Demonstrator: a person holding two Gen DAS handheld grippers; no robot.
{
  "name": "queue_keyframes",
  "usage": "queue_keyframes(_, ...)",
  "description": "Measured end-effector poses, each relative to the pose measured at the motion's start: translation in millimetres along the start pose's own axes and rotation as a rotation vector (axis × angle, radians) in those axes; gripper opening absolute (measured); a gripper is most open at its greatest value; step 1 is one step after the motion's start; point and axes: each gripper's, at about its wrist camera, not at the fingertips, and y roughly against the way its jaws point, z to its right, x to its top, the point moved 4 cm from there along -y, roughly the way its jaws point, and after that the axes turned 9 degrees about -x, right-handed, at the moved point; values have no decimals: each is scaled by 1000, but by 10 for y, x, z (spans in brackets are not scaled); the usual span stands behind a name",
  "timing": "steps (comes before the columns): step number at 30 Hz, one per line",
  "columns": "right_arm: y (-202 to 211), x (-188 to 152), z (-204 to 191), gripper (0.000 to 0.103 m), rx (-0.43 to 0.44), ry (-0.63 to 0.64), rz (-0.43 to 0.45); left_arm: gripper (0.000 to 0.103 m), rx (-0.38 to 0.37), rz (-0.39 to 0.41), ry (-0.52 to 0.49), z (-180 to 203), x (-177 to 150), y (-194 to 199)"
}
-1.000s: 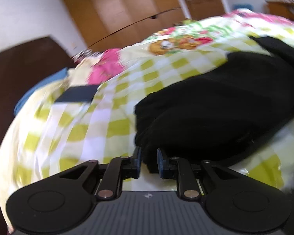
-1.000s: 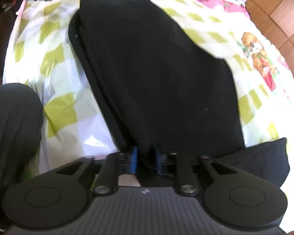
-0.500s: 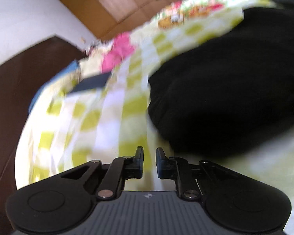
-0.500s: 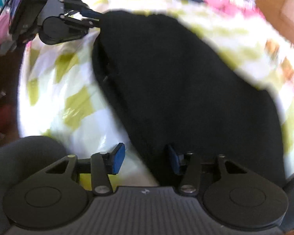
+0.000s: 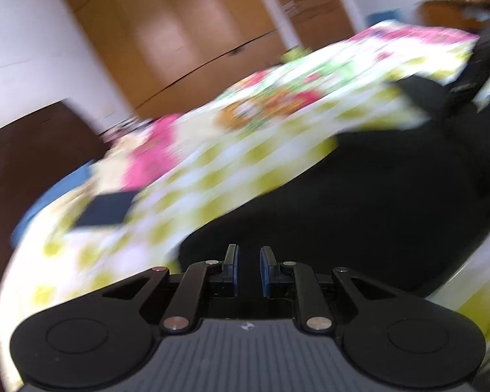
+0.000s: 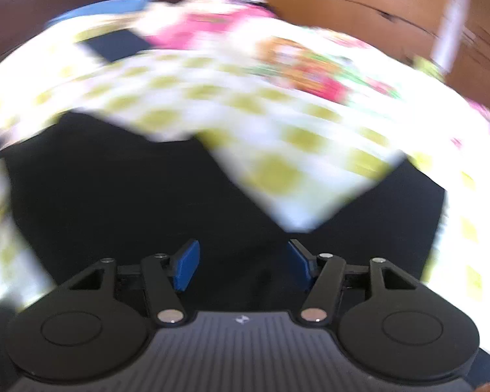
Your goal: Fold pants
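Note:
The black pants (image 5: 375, 189) lie folded on a bed with a yellow-and-white checked sheet (image 5: 212, 176). In the right wrist view the pants (image 6: 114, 189) spread in a V shape, with sheet (image 6: 294, 163) between the two parts. My left gripper (image 5: 247, 271) hovers over the near edge of the pants, its blue pads a narrow gap apart with nothing between them. My right gripper (image 6: 241, 261) is wide open and empty above the pants. Both views are motion-blurred.
A dark flat rectangular object (image 5: 106, 209) lies on the sheet at the left and also shows in the right wrist view (image 6: 117, 45). Pink bedding (image 5: 150, 160) lies behind it. Wooden wardrobes (image 5: 186, 32) and a dark headboard (image 5: 32, 163) stand beyond the bed.
Both grippers let go of the pants' edge and pulled back. The right gripper opened wide and swung to face the headboard end. The left gripper's jaws stayed nearly closed.

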Motion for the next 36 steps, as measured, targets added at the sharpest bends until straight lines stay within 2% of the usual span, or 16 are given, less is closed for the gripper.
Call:
queue_keyframes(3, -297, 109, 451, 60, -21, -116, -50, 31, -171, 25, -3, 514, 316, -182)
queue_keyframes(6, -518, 218, 712, 61, -38, -205, -40, 33, -257, 44, -41, 982, 572, -394)
queue_keyframes(10, -844, 375, 1049, 62, -73, -339, -31, 40, -371, 36, -9, 1417, 793, -631)
queue_keyframes(14, -1120, 565, 1303, 65, -98, -428, -43, 41, -394, 1, -28, 1672, 873, -888)
queue_keyframes(17, -1377, 677, 1288, 66, -118, -465, -89, 41, -389, -19, -3, 1714, 879, -998)
queue_keyframes(19, -1563, 745, 1234, 66, -153, -477, -129, 41, -394, -30, 29, 1709, 854, -1035)
queue_keyframes(20, -1637, 772, 1209, 70, -169, -477, -139, 41, -395, -28, 38, 1739, 832, -1041)
queue_keyframes(22, -1757, 800, 1155, 71, -233, -422, -152, 41, -391, -23, 34, 1760, 797, -1024)
queue_keyframes(23, -1787, 805, 1140, 66, -258, -390, -154, 41, -384, -17, 23, 1761, 782, -1005)
queue_keyframes(24, -1761, 813, 1142, 44, -252, -373, -144, 41, -377, -11, 13, 1757, 766, -990)
queue_keyframes(25, -1714, 821, 1166, 28, -235, -372, -136, 41, -376, -9, 8, 1748, 749, -975)
queue_keyframes(26, -1662, 825, 1208, 5, -214, -381, -137, 41, -379, -4, 8, 1736, 732, -968)
queue_keyframes(30, -1248, 846, 1456, 4, -129, -435, -61, 33, -372, -13, 27, 1634, 715, -1021)
queue_keyframes(36, -356, 750, 1844, 4, 40, -556, 147, 33, -317, -8, 22, 1518, 814, -991)
